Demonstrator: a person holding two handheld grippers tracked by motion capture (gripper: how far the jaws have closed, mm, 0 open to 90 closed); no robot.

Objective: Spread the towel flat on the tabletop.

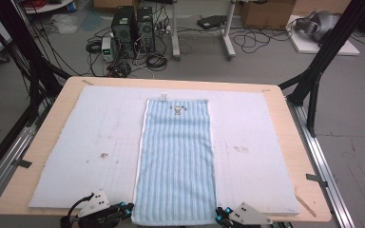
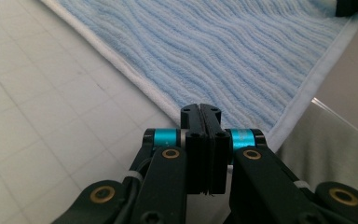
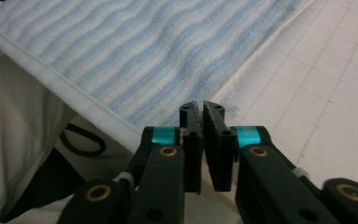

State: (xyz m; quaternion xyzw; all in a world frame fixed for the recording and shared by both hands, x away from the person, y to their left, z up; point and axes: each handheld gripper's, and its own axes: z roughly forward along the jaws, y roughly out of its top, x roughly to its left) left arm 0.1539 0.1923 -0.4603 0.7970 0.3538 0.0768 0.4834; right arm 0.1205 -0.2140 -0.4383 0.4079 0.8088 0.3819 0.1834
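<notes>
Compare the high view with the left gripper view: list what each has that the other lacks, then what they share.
High view alone: the whole wooden table, the pale mat, the towel's far end with its small printed mark, computer towers on the floor.
Left gripper view alone: the left tool close up, jaws shut, nothing visibly between them, just short of the towel's corner.
Both: the blue striped towel with its white hem, lying flat on the gridded mat.
</notes>
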